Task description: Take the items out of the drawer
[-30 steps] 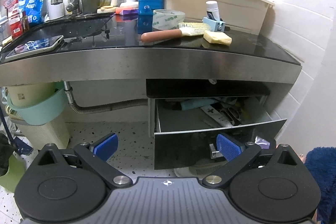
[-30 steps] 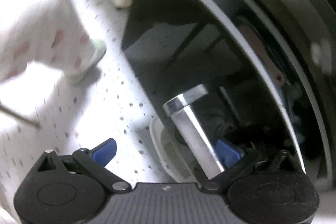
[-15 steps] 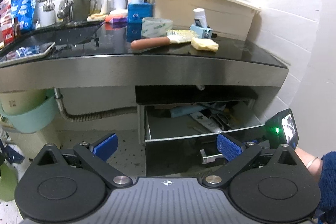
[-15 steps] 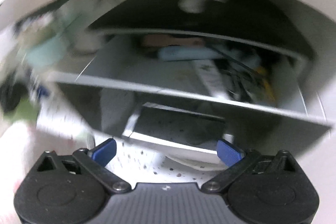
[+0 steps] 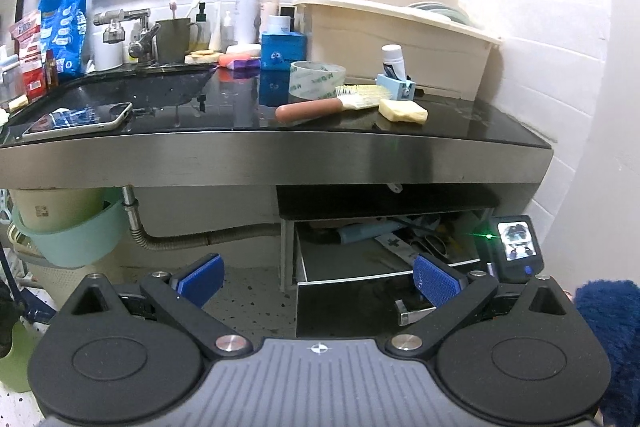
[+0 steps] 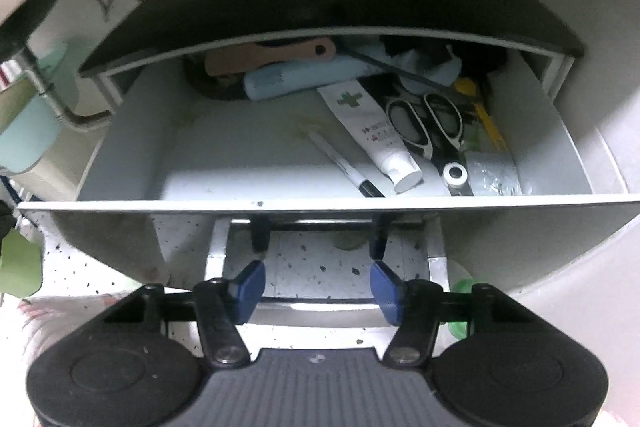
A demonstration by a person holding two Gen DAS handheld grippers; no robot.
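The drawer (image 6: 320,205) under the counter stands pulled open; it also shows in the left wrist view (image 5: 384,277). Inside lie a white tube with a green cross (image 6: 370,131), black-handled scissors (image 6: 430,129), a pen (image 6: 344,163), a light blue tube (image 6: 296,77), a pink handle (image 6: 272,57) and a yellow tool (image 6: 482,115). My right gripper (image 6: 318,287) is open and empty, just in front of the drawer front above its metal handle (image 6: 320,307). My left gripper (image 5: 318,277) is open and empty, well back from the drawer.
A black counter (image 5: 280,123) above holds a brush (image 5: 332,103), soap (image 5: 402,111), tape roll (image 5: 318,79), phone (image 5: 80,119) and bottles. A beige bin (image 5: 400,39) stands at the back right. A teal basin (image 5: 68,239) and drain hose (image 5: 192,239) hang at left.
My right gripper swung from the drawer's front and handle up to face into the open drawer, and its jaws narrowed. The left view shifted a little; the right gripper's body now shows beside the drawer.
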